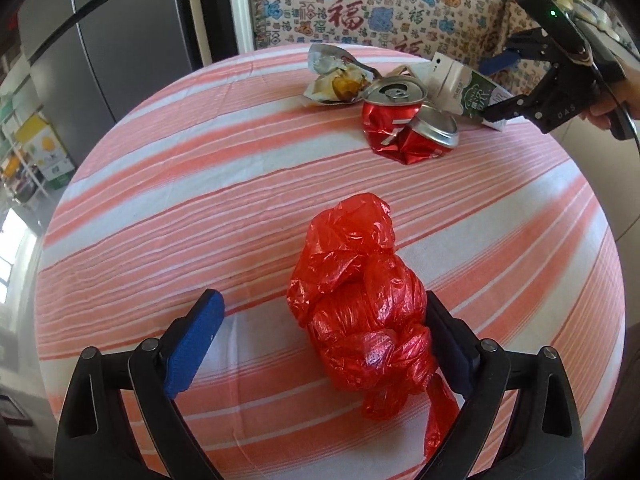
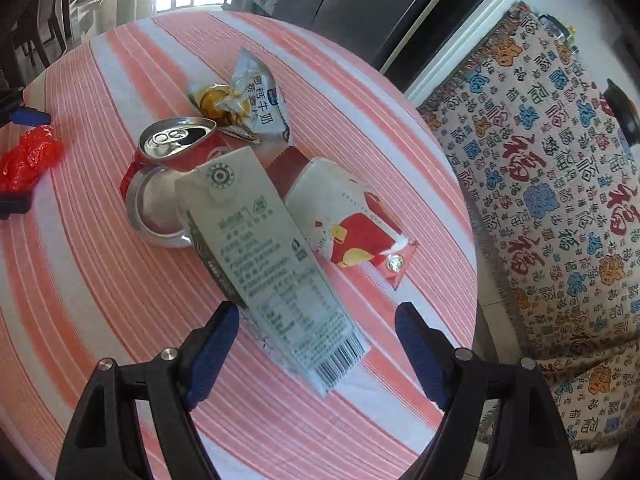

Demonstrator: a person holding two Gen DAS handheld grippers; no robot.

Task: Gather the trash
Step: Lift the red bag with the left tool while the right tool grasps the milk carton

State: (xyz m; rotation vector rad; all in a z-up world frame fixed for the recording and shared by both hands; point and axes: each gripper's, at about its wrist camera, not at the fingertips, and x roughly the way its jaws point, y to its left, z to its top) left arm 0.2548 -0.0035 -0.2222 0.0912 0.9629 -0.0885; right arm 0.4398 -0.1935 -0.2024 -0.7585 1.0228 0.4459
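Note:
A knotted red plastic bag (image 1: 360, 312) lies on the round striped table (image 1: 160, 208). My left gripper (image 1: 324, 312) is open around it; the bag leans against the right finger and is apart from the left one. Further back lie a crushed red can (image 1: 404, 120), a snack wrapper (image 1: 336, 76) and a green-and-white carton (image 1: 468, 88). My right gripper (image 2: 316, 320) is open with that carton (image 2: 272, 256) between its fingers, its lower end nearest them. A red-and-white carton (image 2: 352, 224), the can (image 2: 172, 176) and the wrapper (image 2: 244, 96) lie beyond.
A sofa with a patterned cover (image 2: 560, 184) stands close to the table's edge. A grey fridge (image 1: 100, 32) stands behind the table. The right gripper shows in the left wrist view (image 1: 500, 88), and the red bag in the right wrist view (image 2: 28, 160).

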